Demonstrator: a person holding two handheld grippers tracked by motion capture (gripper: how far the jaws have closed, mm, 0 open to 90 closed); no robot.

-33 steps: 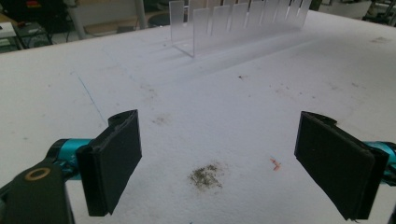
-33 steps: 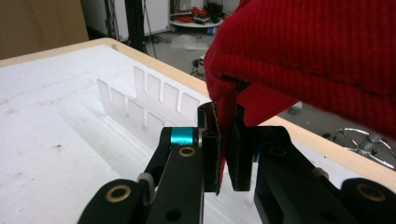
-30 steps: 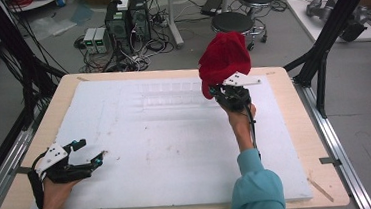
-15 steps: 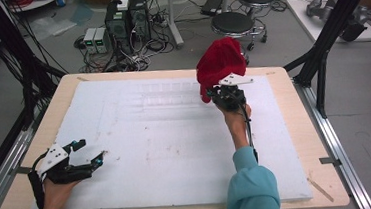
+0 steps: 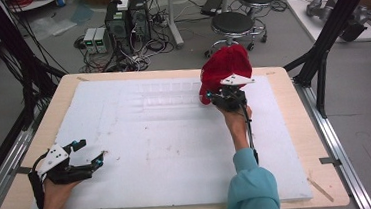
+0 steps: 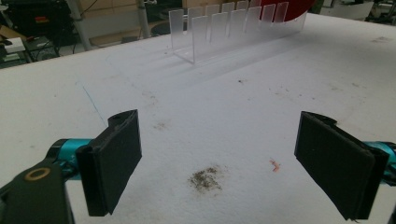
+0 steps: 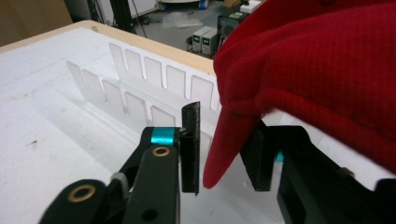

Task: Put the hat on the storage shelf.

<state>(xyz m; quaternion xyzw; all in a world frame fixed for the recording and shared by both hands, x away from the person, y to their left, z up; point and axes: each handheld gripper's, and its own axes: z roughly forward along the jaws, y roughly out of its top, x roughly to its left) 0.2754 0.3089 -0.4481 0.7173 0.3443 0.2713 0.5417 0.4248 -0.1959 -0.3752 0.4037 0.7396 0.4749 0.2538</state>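
High view is showing me holding my right gripper (image 5: 221,97) at the far right of the white foam board (image 5: 167,151), where the red knitted cloth (image 5: 223,67) is draping over the clear slotted acrylic rack (image 7: 140,84). Its jaws have just been opening, the cloth's edge hanging loose between them. My left gripper (image 6: 219,163), parked near left, is gaping wide and empty.

No legible text, labels or numbers anywhere.
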